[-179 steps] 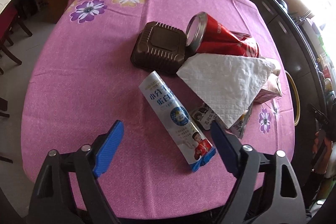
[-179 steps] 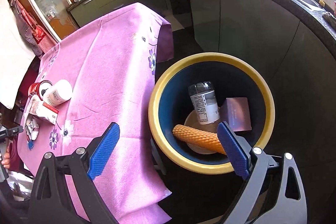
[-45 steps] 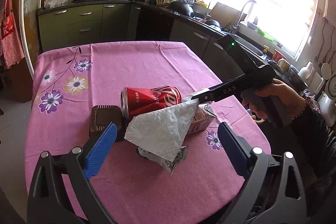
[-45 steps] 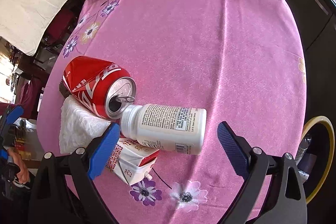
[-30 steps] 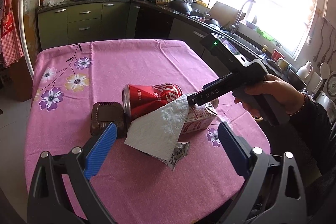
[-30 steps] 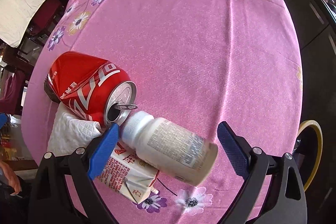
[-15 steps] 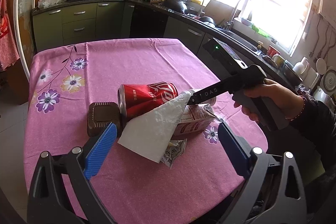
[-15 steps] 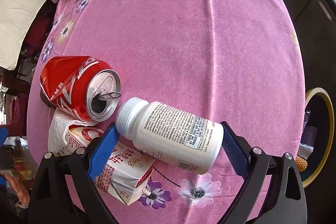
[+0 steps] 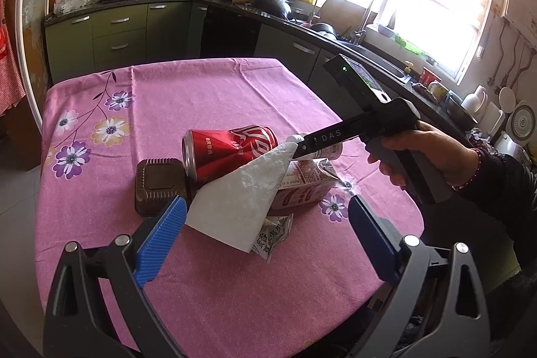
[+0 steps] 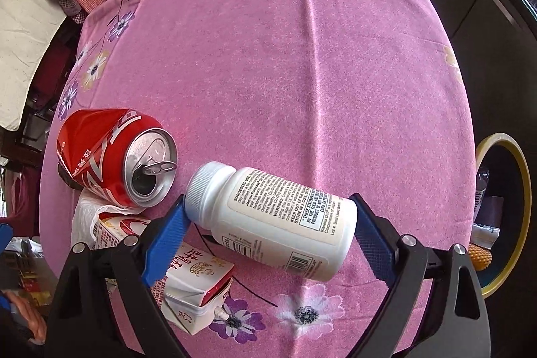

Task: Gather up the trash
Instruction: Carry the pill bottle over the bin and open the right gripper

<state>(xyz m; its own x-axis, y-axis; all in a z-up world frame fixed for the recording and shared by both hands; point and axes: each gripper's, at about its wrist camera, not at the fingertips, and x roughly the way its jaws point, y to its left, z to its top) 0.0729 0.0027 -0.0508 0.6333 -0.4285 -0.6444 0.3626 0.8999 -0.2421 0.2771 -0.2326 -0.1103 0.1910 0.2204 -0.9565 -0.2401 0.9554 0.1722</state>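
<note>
One white bottle (image 10: 275,220) between right gripper (image 10: 268,234) fingers

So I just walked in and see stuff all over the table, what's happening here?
A person is clearing trash off the pink tablecloth with a pair of tongs in each hand. The right tongs have their fingers against both ends of a white pill bottle lying on its side. The left tongs hover open and empty. A red can, napkin and milk carton wait; the bin stands beside the table.
</note>
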